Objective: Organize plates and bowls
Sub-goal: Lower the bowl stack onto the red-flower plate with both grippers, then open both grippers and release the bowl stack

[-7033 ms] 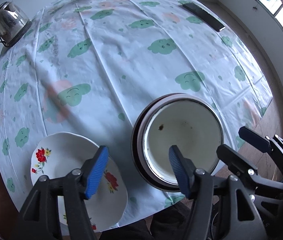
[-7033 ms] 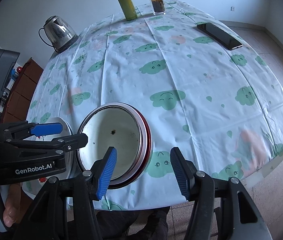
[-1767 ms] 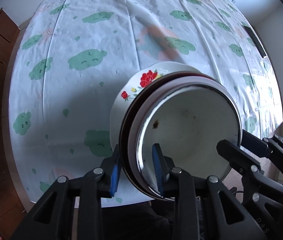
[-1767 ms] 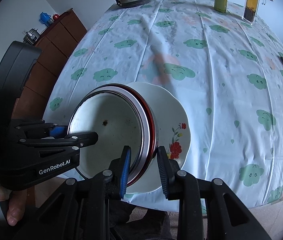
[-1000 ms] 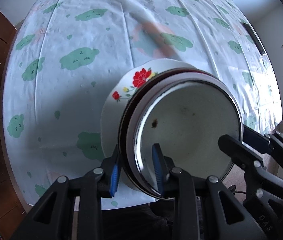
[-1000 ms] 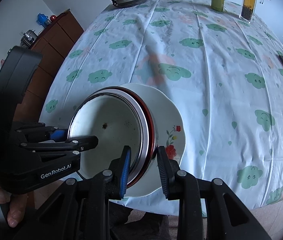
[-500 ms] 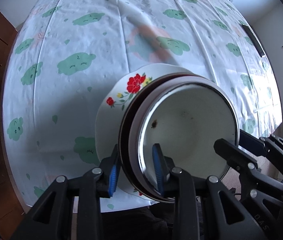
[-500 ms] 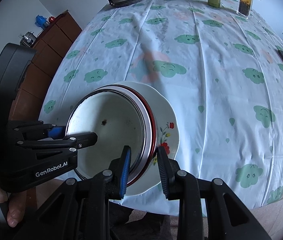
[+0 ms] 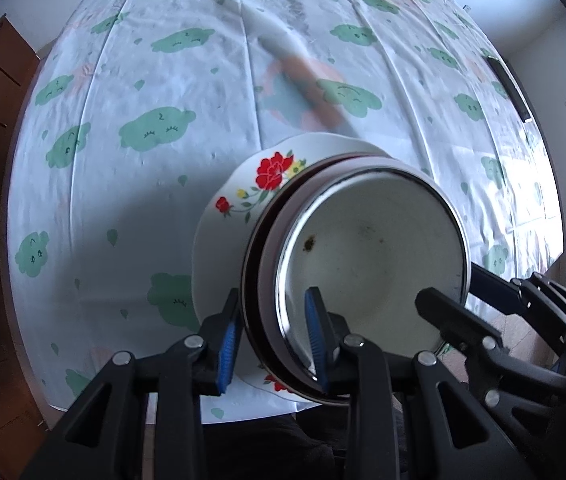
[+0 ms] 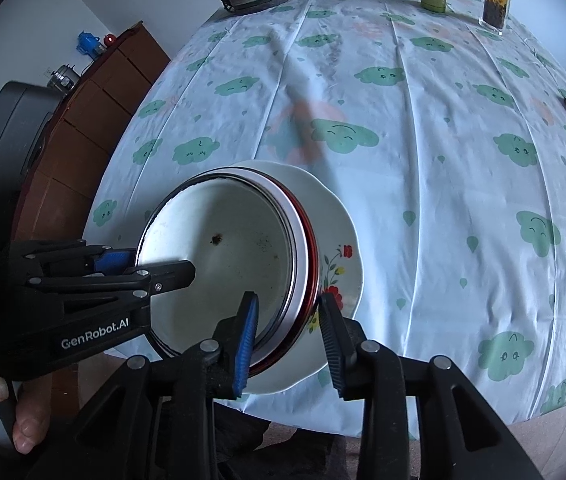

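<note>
One white bowl [image 9: 371, 256], empty but for dark specks, sits over one floral plate [image 9: 239, 200] at the surface's [image 10: 423, 160] near edge. Left gripper [image 9: 271, 338] and right gripper [image 10: 289, 338] each pinch the bowl's rim between their fingers.

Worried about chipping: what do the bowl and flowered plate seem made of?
The bowl looks like enamelled metal: glossy white inside, thin dark rim, small dark specks like chips or dirt, red outer band. The flowered plate looks like glazed ceramic, maybe melamine: smooth white with a printed red flower and scalloped edge.
</note>
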Motion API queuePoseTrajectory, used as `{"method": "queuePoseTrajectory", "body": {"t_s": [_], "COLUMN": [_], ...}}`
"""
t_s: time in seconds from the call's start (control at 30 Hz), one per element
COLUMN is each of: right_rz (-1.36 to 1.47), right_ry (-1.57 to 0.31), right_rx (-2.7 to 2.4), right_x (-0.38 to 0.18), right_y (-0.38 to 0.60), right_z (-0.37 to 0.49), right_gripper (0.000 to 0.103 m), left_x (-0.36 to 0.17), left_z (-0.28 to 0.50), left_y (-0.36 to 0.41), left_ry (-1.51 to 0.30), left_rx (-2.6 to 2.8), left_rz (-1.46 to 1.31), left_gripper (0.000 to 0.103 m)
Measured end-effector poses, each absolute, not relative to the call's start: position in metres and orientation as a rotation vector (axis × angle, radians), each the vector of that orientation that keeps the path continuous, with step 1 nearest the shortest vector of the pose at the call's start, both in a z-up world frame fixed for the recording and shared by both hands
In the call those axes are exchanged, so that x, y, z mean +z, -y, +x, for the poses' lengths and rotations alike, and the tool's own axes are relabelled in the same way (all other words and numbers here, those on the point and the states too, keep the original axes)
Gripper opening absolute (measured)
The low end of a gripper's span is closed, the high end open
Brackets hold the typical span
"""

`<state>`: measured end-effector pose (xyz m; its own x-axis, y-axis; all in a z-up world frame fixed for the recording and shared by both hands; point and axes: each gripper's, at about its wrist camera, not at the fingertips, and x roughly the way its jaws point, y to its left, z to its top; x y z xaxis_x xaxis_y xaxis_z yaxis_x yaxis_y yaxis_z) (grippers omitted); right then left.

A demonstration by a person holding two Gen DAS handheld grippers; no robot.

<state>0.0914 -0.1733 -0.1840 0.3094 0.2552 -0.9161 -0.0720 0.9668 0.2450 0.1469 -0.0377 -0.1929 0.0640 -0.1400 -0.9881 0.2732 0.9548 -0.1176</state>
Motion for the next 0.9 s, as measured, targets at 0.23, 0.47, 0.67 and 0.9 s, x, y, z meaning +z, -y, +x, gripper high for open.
{"method": "queuePoseTrajectory", "body": {"t_s": [0.23,0.47,0.67,0.9], "right_rz": [0.149,0.052,-0.013,-0.081], "right_ry": [-1.221,-1.111,-0.957,-0.656], "right_rx": [0.231,0.249,0.225,0.201], "right_x": [-0.181,-0.157,-0.13,-0.082], "right_y": [0.17,0.162,0.164,0.162], "right_z": [0.089,0.075,0.056,0.021], "right_gripper": [0.043,0.05,0.05,0.068], "left_x": [-0.184,-0.161,-0.134,-0.089], "left_z": [0.142,0.135,0.12,0.094], "left_y": [0.034,0.03,0.021,0.014], "left_ry": [-1.442,-1.336,-1.178,-0.916], "left_rx": [-0.306,-0.275,-0.237,-0.183], "left_rz": [0.091,0.123,0.148,0.169], "left_gripper": [0.038,0.051,0.057,0.077]}}
